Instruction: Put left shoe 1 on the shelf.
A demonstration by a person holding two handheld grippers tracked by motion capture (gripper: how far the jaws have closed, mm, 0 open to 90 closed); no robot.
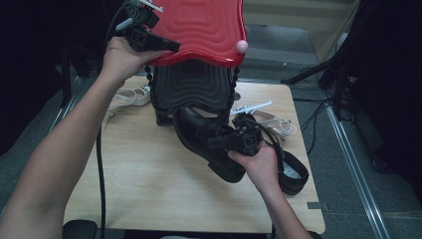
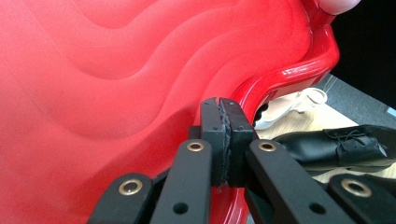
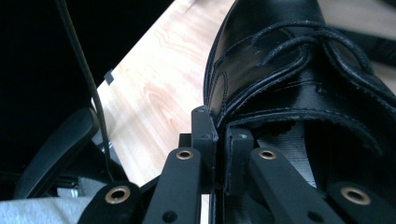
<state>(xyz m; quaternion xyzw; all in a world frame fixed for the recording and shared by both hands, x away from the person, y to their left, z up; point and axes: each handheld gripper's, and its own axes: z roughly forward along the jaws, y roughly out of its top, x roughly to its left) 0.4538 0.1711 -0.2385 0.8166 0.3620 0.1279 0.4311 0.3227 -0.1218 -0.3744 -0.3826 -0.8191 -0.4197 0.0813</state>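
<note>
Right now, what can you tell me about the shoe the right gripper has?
The shoe is a black lace-up of glossy, leather-like material with stitched seams, a low heel and a dark sole. The right gripper is shut on its collar edge, one jaw inside the opening and one outside. It tilts toe up, toward the box whose red lid the left gripper holds up. Whether its heel touches the table I cannot tell. A second black shoe lies beside it.

In the high view, the lid [image 1: 204, 30] occupies the top centre of the frame, above the box [image 1: 191, 89], which stands on the tabletop [image 1: 144, 174] at upper centre. One shoe [image 1: 206, 142] lies at frame centre just below the box; the second shoe [image 1: 293, 172] lies to its lower right. One sandal [image 1: 132, 97] lies left of the box, another sandal [image 1: 276, 122] right of it.
</note>
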